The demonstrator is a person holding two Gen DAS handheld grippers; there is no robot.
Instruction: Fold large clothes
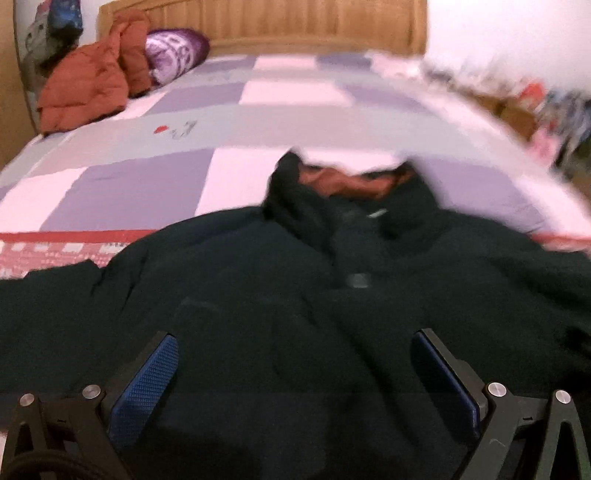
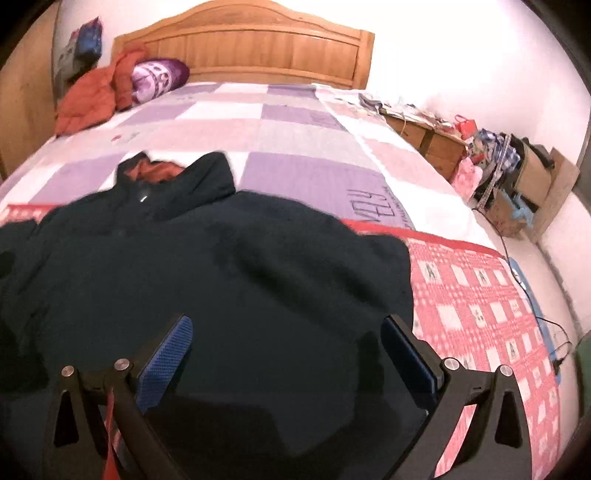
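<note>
A: Left gripper (image 1: 295, 354) first. Jaws?

B: Spread wide, nothing pinched. Blue textured pads (image 1: 147, 384) stand apart above the big dark green padded jacket (image 1: 258, 295), which fills the whole gap betw. them and runs past both fingers. Can't tell if the pads touch the cloth; view is blurry.

A: Beyond the tips?

B: Jacket's collar (image 1: 332, 188) straight ahead of the gap, rust-orange lining showing inside. Left of the left finger a dark sleeve lies out over the red-and-white checked blanket (image 1: 55, 251). Far ahead-left: crumpled rust-orange puffy coat (image 1: 88, 81), purple patterned pillow (image 1: 173, 55) just beside it, both by the wooden headboard (image 1: 295, 22).

A: Right gripper (image 2: 284, 350)?

B: Also released, jaws wide, nothing betw. the pads but jacket fabric below. Here the collar sits ahead-left of the left finger. Jacket's right edge ends just past the right finger; checked blanket bare beyond that.

A: What's it all lying on?

B: Bed w/ lilac, grey and white patchwork quilt (image 2: 295, 125), ahead of both grippers. Far right of the right finger: wooden bedside cabinet (image 2: 428, 136) w/ clutter, cardboard boxes past it.
</note>
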